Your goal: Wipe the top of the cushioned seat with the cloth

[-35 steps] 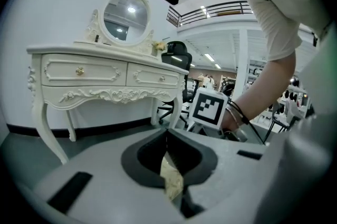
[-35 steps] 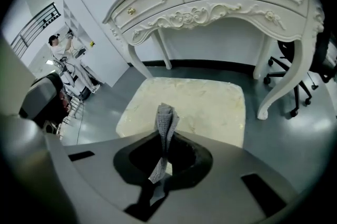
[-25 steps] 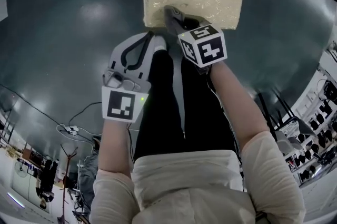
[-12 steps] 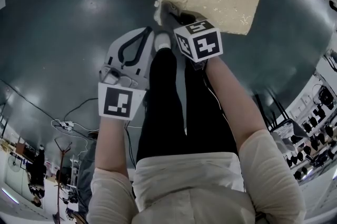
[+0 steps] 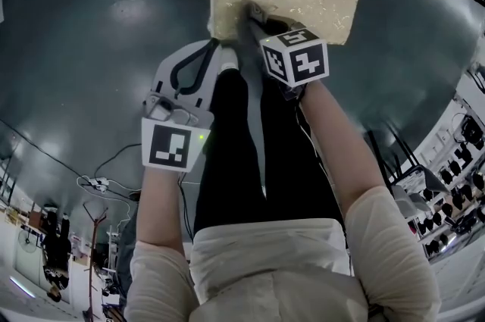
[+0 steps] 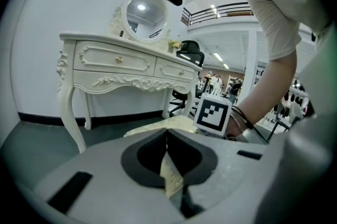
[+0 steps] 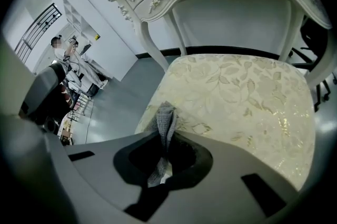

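Since 0.5 s ago the right gripper (image 7: 166, 130) has edged further onto the seat (image 7: 237, 96) at its near corner, jaws clamped on the cloth (image 7: 165, 117). Cloth looks soft, light, prob. bunches; hold it mid-fold. Left gripper (image 6: 167, 152) jaws together, empty.

Left gripper (image 6: 167, 138) hangs low, jaws pressed together with nothing pinched, and the cream cushioned seat (image 6: 176, 124) peeks out just past them. A marker cube (image 6: 214, 114) sits over that seat on a bare forearm (image 6: 268, 92). Behind stands a white dressing table (image 6: 116, 62) with its round mirror (image 6: 146, 11).
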A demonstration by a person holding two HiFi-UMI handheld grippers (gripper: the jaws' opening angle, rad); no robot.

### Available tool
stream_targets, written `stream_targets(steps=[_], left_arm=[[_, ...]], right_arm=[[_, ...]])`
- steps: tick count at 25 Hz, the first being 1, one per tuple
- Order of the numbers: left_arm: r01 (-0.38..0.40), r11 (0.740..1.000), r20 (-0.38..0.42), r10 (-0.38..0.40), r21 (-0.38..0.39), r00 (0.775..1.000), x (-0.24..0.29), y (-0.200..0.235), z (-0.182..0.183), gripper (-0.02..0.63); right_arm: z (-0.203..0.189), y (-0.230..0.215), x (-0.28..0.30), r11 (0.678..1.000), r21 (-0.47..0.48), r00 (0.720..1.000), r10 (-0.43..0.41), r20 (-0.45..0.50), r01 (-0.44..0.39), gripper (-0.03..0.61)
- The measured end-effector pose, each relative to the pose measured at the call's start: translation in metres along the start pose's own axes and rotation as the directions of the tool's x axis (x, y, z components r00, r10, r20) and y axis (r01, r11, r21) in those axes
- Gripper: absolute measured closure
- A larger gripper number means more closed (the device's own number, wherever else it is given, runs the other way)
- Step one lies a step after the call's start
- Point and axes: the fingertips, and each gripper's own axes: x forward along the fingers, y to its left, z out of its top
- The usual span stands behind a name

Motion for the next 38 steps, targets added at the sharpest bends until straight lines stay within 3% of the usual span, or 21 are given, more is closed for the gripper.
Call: stream_targets(steps=[38], left_arm=[[0.081,0.996,-0.014,-0.08,0.041,0.997,0.114,-0.173,0.033,0.612]], right_arm=[[-0.083,-0.188,-0.122,0.991,0.092,0.993,-0.103,0.049,0.098,0.551]])
